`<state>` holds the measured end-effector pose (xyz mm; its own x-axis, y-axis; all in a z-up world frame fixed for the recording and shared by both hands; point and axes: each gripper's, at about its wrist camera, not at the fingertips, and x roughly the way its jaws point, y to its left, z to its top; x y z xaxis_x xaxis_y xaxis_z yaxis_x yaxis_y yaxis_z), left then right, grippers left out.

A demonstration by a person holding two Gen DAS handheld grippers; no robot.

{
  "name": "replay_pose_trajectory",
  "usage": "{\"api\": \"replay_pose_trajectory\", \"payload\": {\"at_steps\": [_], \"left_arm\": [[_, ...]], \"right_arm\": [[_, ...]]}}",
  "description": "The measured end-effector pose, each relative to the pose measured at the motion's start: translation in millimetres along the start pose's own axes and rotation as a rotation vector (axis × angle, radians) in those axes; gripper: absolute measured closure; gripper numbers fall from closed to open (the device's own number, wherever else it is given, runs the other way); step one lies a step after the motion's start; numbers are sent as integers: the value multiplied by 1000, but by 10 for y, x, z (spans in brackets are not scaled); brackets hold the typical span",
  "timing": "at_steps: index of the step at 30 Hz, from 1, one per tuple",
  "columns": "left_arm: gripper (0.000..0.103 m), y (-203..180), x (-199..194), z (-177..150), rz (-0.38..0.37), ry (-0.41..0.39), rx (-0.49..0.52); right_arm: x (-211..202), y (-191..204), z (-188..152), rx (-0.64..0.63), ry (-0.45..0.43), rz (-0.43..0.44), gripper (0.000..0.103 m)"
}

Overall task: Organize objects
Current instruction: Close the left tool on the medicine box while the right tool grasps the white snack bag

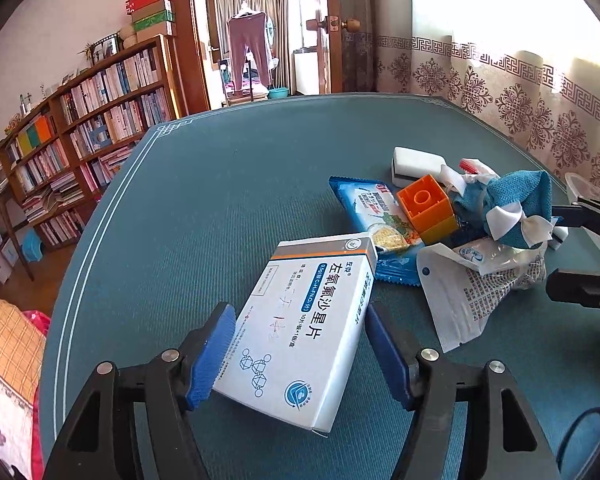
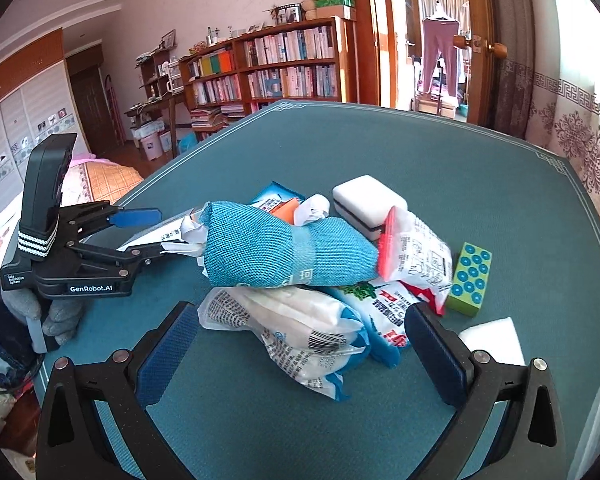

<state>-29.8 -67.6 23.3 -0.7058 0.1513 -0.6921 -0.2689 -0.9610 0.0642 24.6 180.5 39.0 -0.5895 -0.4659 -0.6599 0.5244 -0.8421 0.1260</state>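
Left wrist view: a teal table (image 1: 228, 200), with bookshelves (image 1: 88, 128) far left. The left gripper (image 1: 300, 344) grips a white box (image 1: 304, 332) near centre, its long axis running near to far, tilted. Right wrist view: the right gripper (image 2: 300, 344) stands open, empty, before a heap topped by a blue cloth (image 2: 276, 248) lying left to right.

place: home | signs: bookshelf (image 2: 268, 68), hung clothes (image 1: 247, 48), bed (image 2: 100, 178)
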Motion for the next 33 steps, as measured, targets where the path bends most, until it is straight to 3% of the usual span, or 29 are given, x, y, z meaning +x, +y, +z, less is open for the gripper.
{"api": "replay_pose_trajectory", "payload": {"at_steps": [5,8,11,17,22,24,26,29,33], "left_arm": [[22,22,12,-8,3,8,-15],[20,17,11,2,7,4,-18],[18,8,10,-3,15,3,-10],[11,18,-4,-6,26,2,1],[9,24,-19,-10,28,0,0],[9,24,-24,-10,34,2,2],[9,24,-28,-12,36,3,3],[7,19,-19,-21,37,7,9],[3,1,28,-17,28,23,22]], "right_arm": [[-52,117,-154,12,59,177,4],[-89,205,-261,-8,84,229,5],[-85,234,-286,-27,77,179,5],[-29,244,-224,-101,44,-1,6],[-14,375,-169,-179,29,-3,6],[60,450,-160,-231,42,-4,11],[194,493,-161,-267,85,2,29],[386,502,-185,-278,159,4,47],[382,491,-234,-258,153,6,49]]}}
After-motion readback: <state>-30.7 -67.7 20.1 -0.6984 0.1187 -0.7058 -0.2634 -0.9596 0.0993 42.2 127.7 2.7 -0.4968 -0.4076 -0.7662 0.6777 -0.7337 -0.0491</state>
